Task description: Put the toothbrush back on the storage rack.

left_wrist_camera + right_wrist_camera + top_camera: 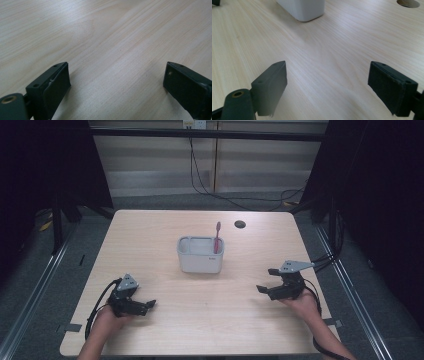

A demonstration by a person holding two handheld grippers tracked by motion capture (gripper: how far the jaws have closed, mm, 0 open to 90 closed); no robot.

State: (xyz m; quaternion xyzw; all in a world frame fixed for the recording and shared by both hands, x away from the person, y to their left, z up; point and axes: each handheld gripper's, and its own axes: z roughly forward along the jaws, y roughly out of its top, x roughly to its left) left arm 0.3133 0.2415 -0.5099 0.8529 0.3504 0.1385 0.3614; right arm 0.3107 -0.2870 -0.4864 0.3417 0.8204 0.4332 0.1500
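While both grippers rest low near the person's edge of the table [150,235], the white holder [199,255] stands well apart from them, near the middle of the tabletop and farther from the person. In the high view it lies ahead of the gap between the two tools, somewhat nearer the right gripper [268,281] than the left gripper [146,307]. In the right gripper view a rounded lower corner of the holder [302,8] shows at the top edge, well beyond the jaw tips and slightly to the left of the gap between them.

The holder is a small rectangular tub with rounded corners, pale white-grey, open at the top and divided into compartments. A pink toothbrush [217,236] stands nearly upright in its right-hand end, rising above the rim. Beyond it a dark round hole [240,224] is cut in the tabletop.

The right gripper's jaws are spread wide, with bare wood between them and nothing gripped. The left gripper's jaws are likewise held wide apart over plain wood grain, and they grasp nothing; its own view shows only tabletop between the pads. Each tool is gripped from behind by a hand.
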